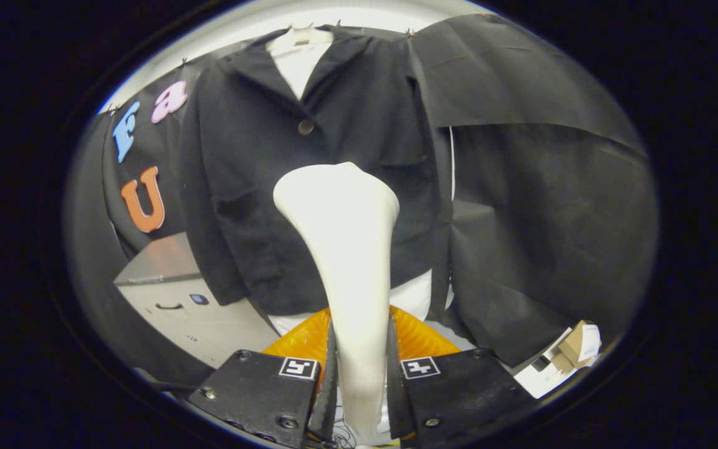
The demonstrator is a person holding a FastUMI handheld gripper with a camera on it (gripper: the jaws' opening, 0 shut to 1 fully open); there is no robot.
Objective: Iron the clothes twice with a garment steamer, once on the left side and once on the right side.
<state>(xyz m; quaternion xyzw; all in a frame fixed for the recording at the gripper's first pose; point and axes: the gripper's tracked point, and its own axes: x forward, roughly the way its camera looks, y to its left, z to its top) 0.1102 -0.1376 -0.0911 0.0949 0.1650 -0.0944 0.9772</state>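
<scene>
Gripper (359,374) clamps the white garment steamer (346,249), head seemingly against the hanging black jacket (253,187).

Steamer between our fingers, jacket beyond

We see the garment steamer (346,249) standing upright between both fingers (325,380), which press its handle; the jacket (309,174) hangs just behind its head, a cabinet (178,293) left of the jacket.

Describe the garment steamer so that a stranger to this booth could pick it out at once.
Find the black jacket hanging on the booth's wall. In front of its lower half rises the garment steamer, its handle clamped between the fingers of the tool. It is the only cream-white, smooth thing there, slim below and flaring to a wide head.
</scene>
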